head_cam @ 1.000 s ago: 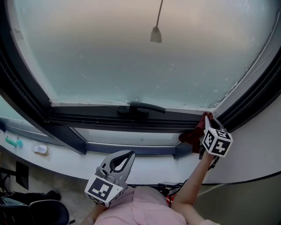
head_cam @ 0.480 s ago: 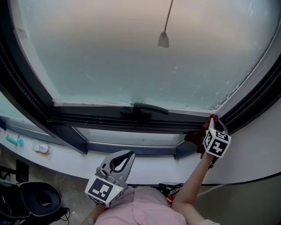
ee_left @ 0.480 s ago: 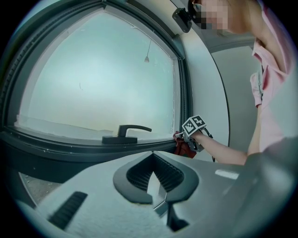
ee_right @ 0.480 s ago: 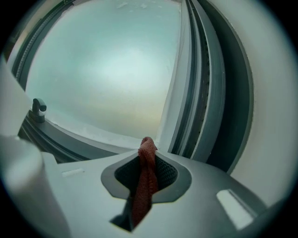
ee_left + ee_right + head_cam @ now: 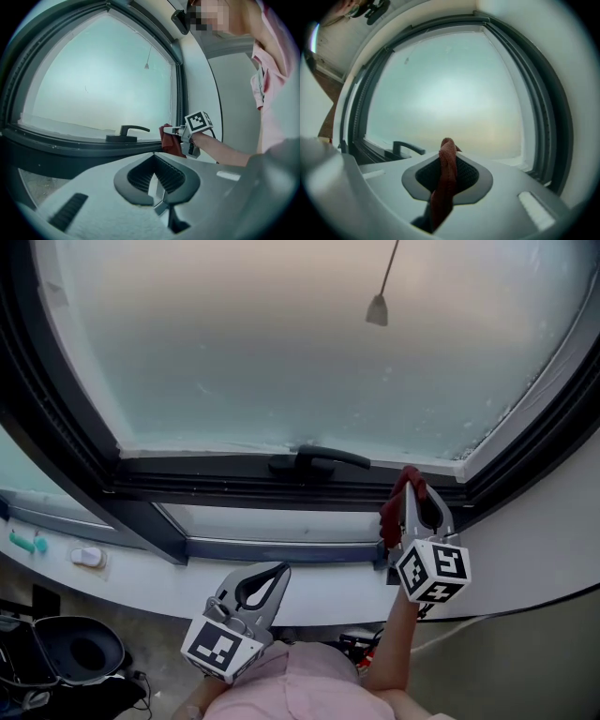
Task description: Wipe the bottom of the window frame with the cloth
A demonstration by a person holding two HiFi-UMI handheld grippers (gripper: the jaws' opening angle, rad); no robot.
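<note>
The dark bottom rail of the window frame runs under the frosted pane, with a black handle at its middle. My right gripper is shut on a dark red cloth and points at the rail just right of the handle; I cannot tell whether the cloth touches it. In the right gripper view the cloth is pinched upright between the jaws, with the handle to the left. My left gripper hangs low by my body, shut and empty. It looks toward the right gripper and the cloth.
A blind cord weight hangs in front of the pane. On the white sill at the left lie a teal item and a small white item. A black round object sits on the floor at the lower left.
My right gripper has moved left, out of the frame's right corner, with the cloth in it. The left gripper has stayed put.
</note>
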